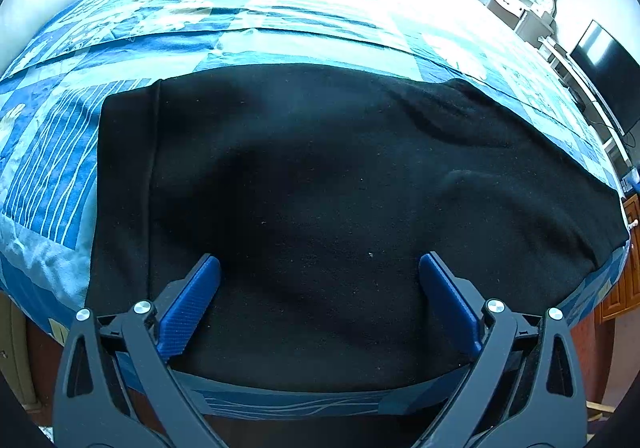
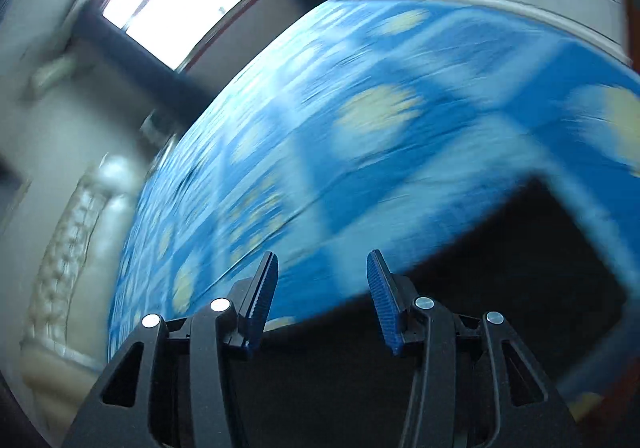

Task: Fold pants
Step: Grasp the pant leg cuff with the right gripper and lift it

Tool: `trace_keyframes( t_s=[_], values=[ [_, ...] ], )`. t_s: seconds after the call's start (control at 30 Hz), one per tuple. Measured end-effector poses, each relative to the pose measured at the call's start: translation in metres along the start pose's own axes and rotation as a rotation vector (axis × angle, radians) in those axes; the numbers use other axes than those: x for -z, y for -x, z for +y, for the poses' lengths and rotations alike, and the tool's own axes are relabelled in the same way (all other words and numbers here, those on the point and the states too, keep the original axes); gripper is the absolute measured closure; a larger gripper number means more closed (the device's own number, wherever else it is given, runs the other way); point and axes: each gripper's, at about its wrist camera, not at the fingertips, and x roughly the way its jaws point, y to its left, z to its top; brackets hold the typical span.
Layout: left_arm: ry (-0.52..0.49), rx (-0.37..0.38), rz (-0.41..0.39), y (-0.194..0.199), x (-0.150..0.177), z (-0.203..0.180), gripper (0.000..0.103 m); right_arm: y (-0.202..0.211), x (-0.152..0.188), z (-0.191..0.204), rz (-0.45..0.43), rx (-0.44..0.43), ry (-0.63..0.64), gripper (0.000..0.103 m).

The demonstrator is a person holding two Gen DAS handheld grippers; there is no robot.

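One pair of black pants (image 1: 320,176) lies flat on the blue patchwork bedspread (image 1: 60,152), long axis running 9 to 3 o'clock. The left gripper (image 1: 320,268), fingers spread and empty, hovers directly over it, the nearer of two. The right gripper (image 2: 322,268), blurred, part-spread and empty, sees the fabric at 4 o'clock.
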Motion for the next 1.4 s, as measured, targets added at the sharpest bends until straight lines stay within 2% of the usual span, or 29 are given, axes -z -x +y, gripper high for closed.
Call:
trace_keyframes(
  t_s=[0.1,0.23,0.33,0.43,0.53,0.67,0.73,0.77,0.9,1.13,1.4],
  values=[
    [0.001,-0.001,-0.001,0.0,0.0,0.0,0.003,0.036,-0.007,-0.082,-0.07,0.083,-0.164,0.054],
    [0.004,-0.01,-0.001,0.0,0.001,-0.001,0.003,0.052,0.008,-0.158,-0.101,0.089,-0.355,0.054],
    [0.005,-0.01,-0.002,0.0,0.0,-0.001,0.003,0.044,0.026,-0.18,-0.091,0.027,-0.433,0.054],
    [0.007,-0.014,-0.004,0.0,0.0,-0.001,0.002,0.033,0.039,-0.183,-0.084,-0.024,-0.461,0.054],
    [0.012,-0.016,-0.004,0.0,0.0,-0.002,0.002,0.028,0.048,-0.178,-0.103,-0.082,-0.485,0.048],
    [0.011,-0.016,-0.006,0.0,0.0,-0.001,0.002,0.014,0.06,-0.166,-0.085,-0.17,-0.517,0.048],
    [0.011,-0.015,-0.007,0.0,0.001,-0.001,0.002,0.006,0.063,-0.158,-0.07,-0.173,-0.51,0.049],
    [0.011,-0.015,-0.007,0.0,0.001,-0.001,0.002,0.004,0.063,-0.152,-0.069,-0.145,-0.492,0.051],
    [0.012,-0.015,-0.005,0.0,0.001,0.0,0.002,-0.006,0.057,-0.135,-0.046,-0.033,-0.412,0.089],
    [0.013,-0.012,-0.005,0.0,0.001,0.001,0.002,0.022,0.042,-0.08,-0.133,-0.053,-0.283,0.091],
    [0.013,-0.016,-0.002,0.0,0.001,0.0,0.002,0.047,0.038,0.012,-0.147,-0.106,-0.065,0.091]
  ],
)
